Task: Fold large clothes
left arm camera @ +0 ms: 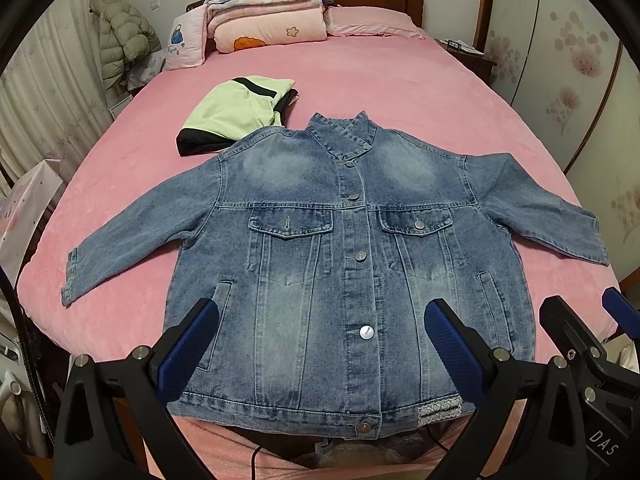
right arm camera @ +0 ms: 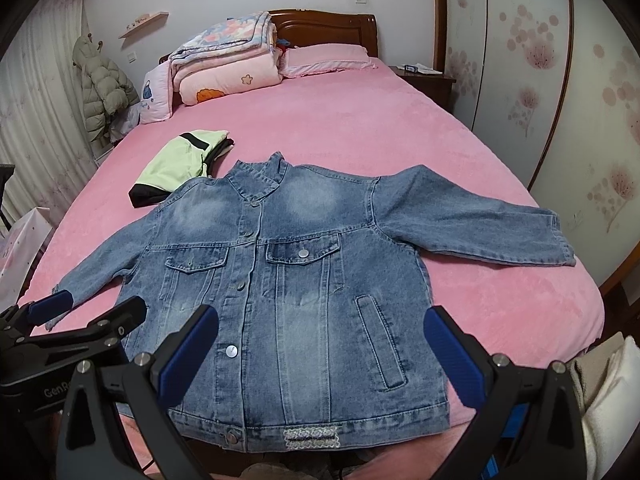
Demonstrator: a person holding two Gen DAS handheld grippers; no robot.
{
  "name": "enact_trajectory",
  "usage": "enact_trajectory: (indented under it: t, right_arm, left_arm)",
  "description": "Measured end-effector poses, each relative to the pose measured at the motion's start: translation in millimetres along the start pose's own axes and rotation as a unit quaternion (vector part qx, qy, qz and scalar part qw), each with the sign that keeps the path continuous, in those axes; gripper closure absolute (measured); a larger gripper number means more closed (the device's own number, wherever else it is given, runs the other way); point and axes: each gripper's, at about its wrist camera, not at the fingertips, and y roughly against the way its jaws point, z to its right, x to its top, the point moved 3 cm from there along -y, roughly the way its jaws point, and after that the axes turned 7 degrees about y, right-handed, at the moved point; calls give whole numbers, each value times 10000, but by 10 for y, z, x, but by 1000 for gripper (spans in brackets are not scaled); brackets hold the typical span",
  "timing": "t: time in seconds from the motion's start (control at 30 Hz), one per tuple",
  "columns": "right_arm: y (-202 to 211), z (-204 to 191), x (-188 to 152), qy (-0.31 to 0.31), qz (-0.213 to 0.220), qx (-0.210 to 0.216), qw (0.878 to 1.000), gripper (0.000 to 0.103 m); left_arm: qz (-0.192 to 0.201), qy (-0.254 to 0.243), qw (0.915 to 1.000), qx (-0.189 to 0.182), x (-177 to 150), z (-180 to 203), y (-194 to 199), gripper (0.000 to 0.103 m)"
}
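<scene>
A blue denim jacket (left arm camera: 340,264) lies flat and buttoned, front up, on the pink bed, both sleeves spread out; it also shows in the right wrist view (right arm camera: 296,292). My left gripper (left arm camera: 320,344) is open and empty, hovering above the jacket's lower hem. My right gripper (right arm camera: 320,348) is open and empty, also above the hem, just right of the left one. The right gripper (left arm camera: 592,332) shows at the right edge of the left wrist view, and the left gripper (right arm camera: 88,312) at the left edge of the right wrist view.
A folded light-green and black garment (left arm camera: 236,114) lies beyond the jacket's left shoulder. Folded quilts (left arm camera: 268,12) and a pink pillow (left arm camera: 372,20) sit at the headboard. The pink bed (left arm camera: 400,80) has a nightstand (left arm camera: 468,56) on its right and a wardrobe beyond.
</scene>
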Motion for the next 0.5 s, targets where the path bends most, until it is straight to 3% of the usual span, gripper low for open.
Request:
enact_trajectory:
  t: [0.5]
  right_arm:
    - [-26, 171, -14, -177, -37, 57, 9998, 0]
  left_arm:
    - [-49, -131, 9999, 45, 4, 92, -11, 1]
